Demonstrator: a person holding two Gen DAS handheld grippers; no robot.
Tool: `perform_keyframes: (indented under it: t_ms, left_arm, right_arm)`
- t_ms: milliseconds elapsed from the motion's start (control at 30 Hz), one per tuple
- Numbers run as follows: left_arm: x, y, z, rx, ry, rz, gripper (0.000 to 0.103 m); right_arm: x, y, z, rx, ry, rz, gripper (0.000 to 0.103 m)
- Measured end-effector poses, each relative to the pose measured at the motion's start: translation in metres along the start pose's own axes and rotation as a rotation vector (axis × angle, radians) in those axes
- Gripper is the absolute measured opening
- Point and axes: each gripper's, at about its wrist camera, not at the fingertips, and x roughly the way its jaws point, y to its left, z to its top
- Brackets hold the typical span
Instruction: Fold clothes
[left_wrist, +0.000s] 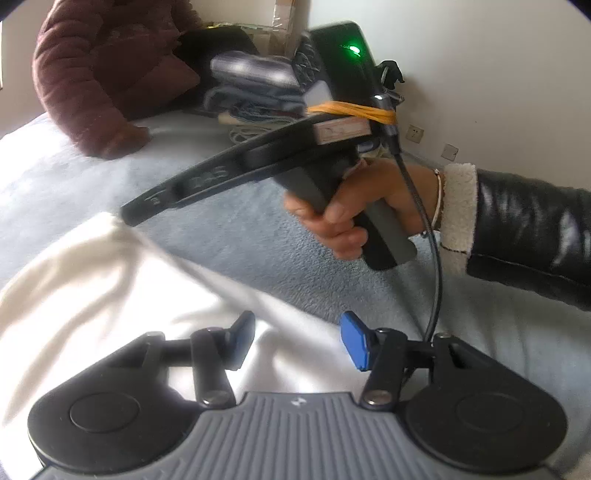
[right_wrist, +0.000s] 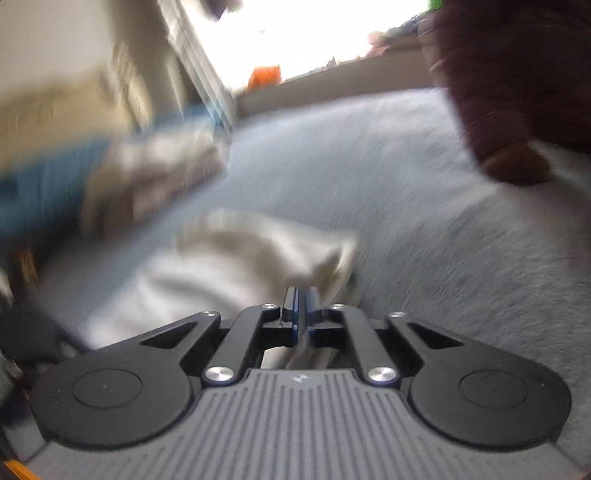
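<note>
Over on the far left of your left wrist view there's a maroon puffy jacket (left_wrist: 92, 74) sitting on the pale blue fleece blanket (left_wrist: 229, 243), with a stack of folded clothes (left_wrist: 255, 92) just to its right against the wall. Below that, the white garment (left_wrist: 122, 295) is spread over the blanket's near left part, and your left gripper (left_wrist: 297, 341) hangs right over it with its blue pads (left_wrist: 354, 345) wide apart, nothing between them. Moving right, your right hand (left_wrist: 354, 214) in the black sleeve (left_wrist: 532, 236) grips the other tool's handle, and that tool's long dark tip comes down to the upper edge of the white cloth.

The right wrist view is pretty blurry. At left there's a smeared heap of light-coloured fabric (right_wrist: 155, 173) and something blue beside it, can't tell what. In the middle, your right gripper (right_wrist: 301, 295) has its jaws pinched together on a bunched fold of the white garment (right_wrist: 258, 251), which is pulled up off the blanket. The maroon jacket shows top right.
</note>
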Motion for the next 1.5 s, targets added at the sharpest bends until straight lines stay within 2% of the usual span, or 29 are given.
perform_keyframes:
  t_ms: [100, 167, 233, 333, 367, 433, 467, 500, 567, 667, 700, 733, 767, 833, 867, 900, 933, 1000, 1033, 1100, 1167, 1267, 1400, 1500]
  left_arm:
    - [-0.032, 0.011, -0.006, -0.024, 0.017, -0.016, 0.055]
    - [-0.045, 0.018, -0.02, -0.064, 0.03, 0.016, 0.056]
    - [-0.058, 0.026, -0.035, -0.104, 0.044, 0.05, 0.056]
    - [-0.074, 0.035, -0.056, -0.168, 0.056, 0.092, 0.055]
    - [-0.077, 0.035, -0.06, -0.171, 0.044, 0.093, 0.055]
    - [-0.084, 0.035, -0.069, -0.175, 0.02, 0.096, 0.055]
    - [-0.083, 0.035, -0.071, -0.162, 0.018, 0.097, 0.055]
    - [-0.084, 0.032, -0.076, -0.147, 0.019, 0.094, 0.055]
    - [-0.083, 0.026, -0.086, -0.13, 0.027, 0.082, 0.055]
    - [-0.078, 0.016, -0.107, -0.155, 0.037, 0.054, 0.055]
    - [-0.076, 0.012, -0.115, -0.167, 0.036, 0.043, 0.055]
    - [-0.073, 0.009, -0.122, -0.179, 0.036, 0.032, 0.055]
    - [-0.071, 0.005, -0.126, -0.175, 0.033, 0.024, 0.055]
    - [-0.069, 0.002, -0.13, -0.171, 0.031, 0.012, 0.055]
    - [-0.068, 0.003, -0.13, -0.174, 0.029, 0.007, 0.055]
    - [-0.068, 0.003, -0.13, -0.178, 0.027, 0.002, 0.055]
    - [-0.067, 0.004, -0.13, -0.181, 0.026, -0.003, 0.055]
    - [-0.066, 0.005, -0.13, -0.188, 0.022, -0.012, 0.055]
    - [-0.065, 0.006, -0.13, -0.191, 0.021, -0.017, 0.055]
    - [-0.064, 0.007, -0.131, -0.198, 0.018, -0.026, 0.055]
    - [-0.065, 0.007, -0.131, -0.207, 0.017, -0.028, 0.055]
    - [-0.067, 0.006, -0.131, -0.222, 0.02, -0.018, 0.055]
    - [-0.071, 0.004, -0.131, -0.243, 0.025, -0.005, 0.056]
    - [-0.074, 0.002, -0.131, -0.259, 0.028, 0.005, 0.059]
  right_arm:
    - [0.007, 0.006, 0.008, -0.029, 0.045, 0.061, 0.007]
    - [0.024, 0.011, 0.006, -0.046, 0.118, 0.103, 0.007]
    - [0.041, 0.01, 0.003, -0.032, 0.152, 0.055, 0.005]
    - [0.046, -0.019, 0.004, 0.191, 0.08, -0.008, 0.0]
    - [0.04, -0.021, 0.007, 0.234, 0.038, -0.008, 0.006]
    - [0.027, -0.021, 0.012, 0.304, -0.053, 0.0, 0.008]
    - [0.025, -0.014, 0.015, 0.293, -0.045, 0.031, 0.008]
    - [0.029, -0.004, 0.018, 0.264, -0.001, 0.079, 0.008]
    - [0.049, 0.024, 0.019, 0.166, 0.14, 0.163, 0.008]
    - [0.089, 0.056, 0.012, 0.054, 0.311, 0.188, 0.008]
    - [0.101, 0.061, 0.01, 0.032, 0.341, 0.14, 0.006]
    - [0.111, 0.058, 0.01, 0.039, 0.334, 0.084, 0.002]
    - [0.109, 0.054, 0.016, 0.073, 0.29, 0.05, 0.003]
    - [0.102, 0.046, 0.028, 0.151, 0.19, -0.01, 0.01]
    - [0.099, 0.042, 0.034, 0.19, 0.14, -0.04, 0.01]
    - [0.097, 0.045, 0.038, 0.2, 0.147, 0.023, 0.01]
    - [0.099, 0.052, 0.038, 0.197, 0.19, 0.113, 0.01]
    - [0.116, 0.069, 0.032, 0.154, 0.326, 0.235, 0.015]
    - [0.125, 0.074, 0.028, 0.146, 0.355, 0.217, 0.017]
    - [0.142, 0.081, 0.02, 0.136, 0.395, 0.155, 0.014]
    - [0.133, 0.072, 0.027, 0.204, 0.286, 0.042, 0.012]
    - [0.107, 0.06, 0.038, 0.283, 0.124, -0.109, 0.02]
    - [0.037, 0.067, 0.043, 0.275, 0.071, -0.076, 0.021]
    - [0.004, 0.077, 0.037, 0.258, 0.069, -0.064, 0.022]
